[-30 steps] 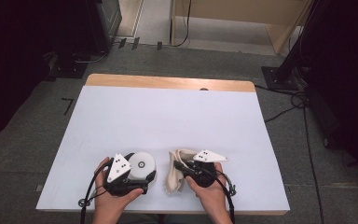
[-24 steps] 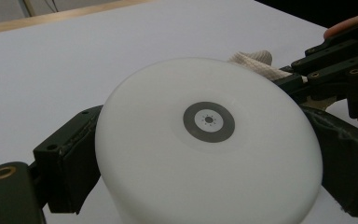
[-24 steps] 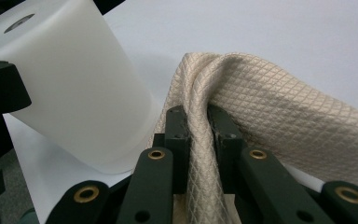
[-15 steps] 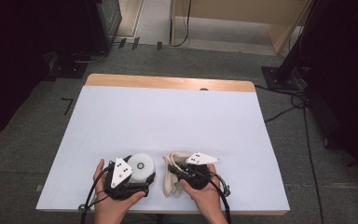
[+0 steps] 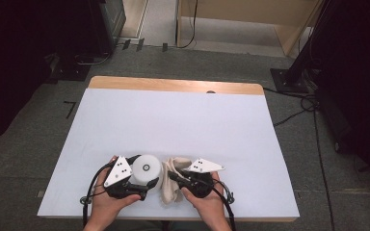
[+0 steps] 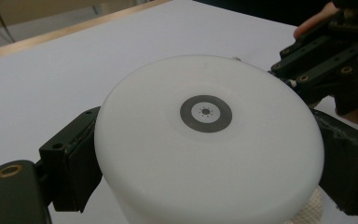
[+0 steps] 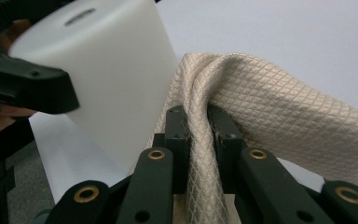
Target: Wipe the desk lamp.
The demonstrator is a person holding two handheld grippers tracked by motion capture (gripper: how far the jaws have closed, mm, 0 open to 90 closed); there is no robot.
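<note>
In the right gripper view, the right gripper (image 7: 198,135) has its jaws drawn nearly together on a bunched fold of beige quilted cloth (image 7: 270,112), pinched tight between the two black pads. Beyond the jaw tips the cloth rises in a hump and drapes off to the right of the claw. Just left of the fold, and a little farther out, stands the white cylinder (image 7: 102,79), its side close beside the cloth; whether the two touch cannot be told.

In the left gripper view, the left gripper (image 6: 205,154) stands wide, one pad pressed on each side of the white cylinder (image 6: 205,140), which sits upright between the jaws with its flat top and small grey centre ring facing the camera. Past the cylinder, up and to the right of this claw, the other gripper's black linkage shows.

From the high view, both grippers sit at the near edge of the white table (image 5: 173,115), the left gripper (image 5: 137,180) around the cylinder (image 5: 147,168) and the right gripper (image 5: 176,178) on the cloth (image 5: 173,185), which lies just beside the cylinder. The far half of the table lies beyond them.
</note>
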